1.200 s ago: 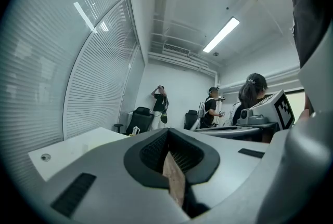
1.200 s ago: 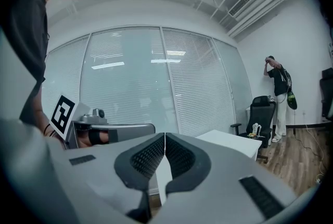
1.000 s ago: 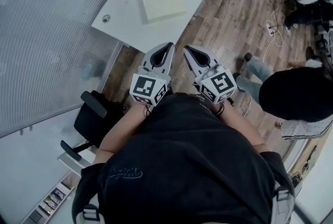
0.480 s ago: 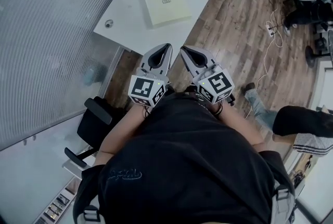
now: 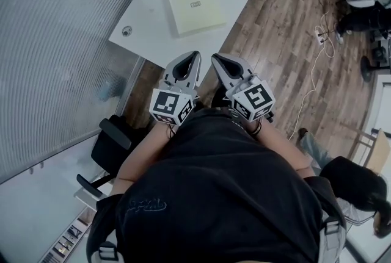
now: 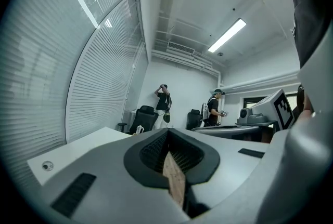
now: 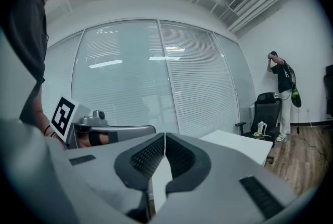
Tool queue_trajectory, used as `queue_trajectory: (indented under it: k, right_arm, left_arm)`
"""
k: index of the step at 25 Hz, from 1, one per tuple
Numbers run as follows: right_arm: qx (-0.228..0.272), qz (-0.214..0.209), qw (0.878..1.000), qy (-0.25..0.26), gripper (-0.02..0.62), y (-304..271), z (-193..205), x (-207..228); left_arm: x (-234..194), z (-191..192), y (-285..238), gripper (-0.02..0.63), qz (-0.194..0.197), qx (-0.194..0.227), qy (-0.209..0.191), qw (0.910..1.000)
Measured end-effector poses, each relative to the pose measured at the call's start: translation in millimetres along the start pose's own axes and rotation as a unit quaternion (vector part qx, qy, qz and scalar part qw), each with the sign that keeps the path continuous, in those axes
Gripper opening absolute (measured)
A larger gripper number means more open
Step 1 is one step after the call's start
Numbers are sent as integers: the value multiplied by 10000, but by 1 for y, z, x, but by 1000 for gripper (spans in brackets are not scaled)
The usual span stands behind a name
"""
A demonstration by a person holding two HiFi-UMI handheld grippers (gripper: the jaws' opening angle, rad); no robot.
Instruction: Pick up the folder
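I'm holding both tools side by side in front of my torso, tips aimed at the far side, towards the white table (image 5: pixel 149 14). The left gripper (image 5: pixel 194 55) is sitting fully closed: in the left gripper view its ribbed pads are meeting at the tip and nothing is caught between them. The right gripper (image 5: pixel 215 58) is doing the same, jaws pressed together and gripping nothing. From the head view, both tips are hanging close to the table's near corner, not touching anything.

The folder (image 5: pixel 195 7) is lying flat on the table, past the grippers and well apart from them, roughly in the middle of the tabletop. It's pale yellow and close to square, so I'm not picking a long axis. It's sitting slightly skewed: its near edge is running left to right, with the right end a bit farther away. A small label (image 5: pixel 195 4) is showing near its centre, long side going left to right.

A small round fitting (image 5: pixel 126 30) is sitting at the table's left corner, well clear of the folder. A black chair (image 5: pixel 112 143) is standing near left, beside the glass wall with blinds (image 5: pixel 55 54). Wood floor (image 5: pixel 275 30) is showing to the right, with a white cable (image 5: pixel 317 51) trailing across it. Another person (image 5: pixel 357 191) is standing near right.
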State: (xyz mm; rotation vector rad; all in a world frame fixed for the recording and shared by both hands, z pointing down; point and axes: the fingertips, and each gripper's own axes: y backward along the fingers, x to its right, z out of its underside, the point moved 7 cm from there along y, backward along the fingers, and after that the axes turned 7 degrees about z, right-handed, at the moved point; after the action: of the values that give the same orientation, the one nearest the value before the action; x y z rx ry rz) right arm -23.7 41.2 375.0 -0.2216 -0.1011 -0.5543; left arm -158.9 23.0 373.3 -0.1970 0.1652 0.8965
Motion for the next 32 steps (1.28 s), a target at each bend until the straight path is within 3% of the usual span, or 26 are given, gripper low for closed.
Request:
queue_trajectory:
  k: [15, 32]
  right_arm:
    - [-224, -470, 9986, -37, 23, -67, -18, 107]
    - [-442, -1028, 9936, -135, 25, -108, -37, 256]
  left_arm:
    - [-49, -7, -101, 14, -578, -29, 269, 9980]
    - [-70, -14, -226, 14, -1391, -73, 396, 9895]
